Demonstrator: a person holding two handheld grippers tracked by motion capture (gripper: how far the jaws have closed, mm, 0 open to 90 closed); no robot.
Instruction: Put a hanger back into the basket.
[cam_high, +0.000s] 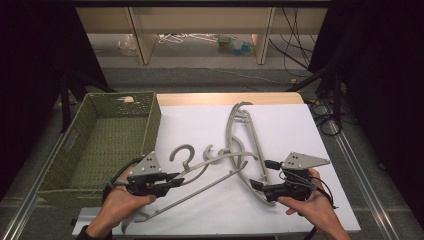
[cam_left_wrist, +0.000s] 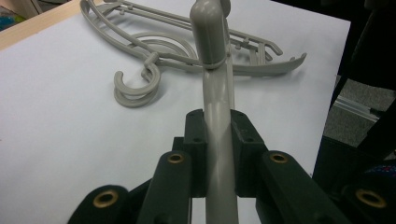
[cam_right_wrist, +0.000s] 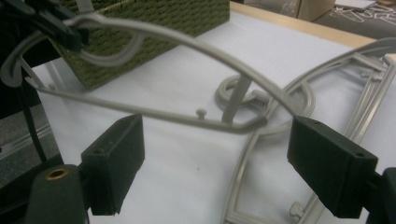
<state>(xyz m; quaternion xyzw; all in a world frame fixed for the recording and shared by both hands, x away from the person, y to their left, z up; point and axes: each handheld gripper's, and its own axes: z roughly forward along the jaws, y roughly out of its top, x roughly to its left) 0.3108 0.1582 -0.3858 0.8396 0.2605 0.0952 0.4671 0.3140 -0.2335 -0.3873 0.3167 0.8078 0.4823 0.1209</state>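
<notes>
**Left Hand-Held Gripper Pinches Grey Hanger as Right Stands Spread**

At a white-topped table (cam_high: 280, 125), a person works two tools over a small heap of grey plastic clothes hangers. The left hand-held gripper (cam_high: 175, 178), held in the left hand (cam_high: 117, 207) near the table's front edge, has its jaws pressed tight on the bar of one grey hanger (cam_high: 210, 182); the left gripper view shows the bar (cam_left_wrist: 217, 135) running straight up between the two black pads, which clamp it on both sides. The held hanger lies slanted across the front of the table, its far end reaching toward the right hand-held gripper (cam_high: 265, 174).

That right tool, held in the right hand (cam_high: 310, 207), has its jaws spread wide, with no pad pressing on anything. In the right gripper view the tip of the held hanger (cam_right_wrist: 252, 122) sits between and just beyond the open jaws, apart from both pads.

Behind the held hanger, the other hangers (cam_high: 240, 140) lie flat on the white surface in an overlapping cluster, their hooks (cam_high: 182, 152) curling toward the table's middle. A green woven basket (cam_high: 150, 117) stands on the left side of the table, just beside the left gripper.
</notes>
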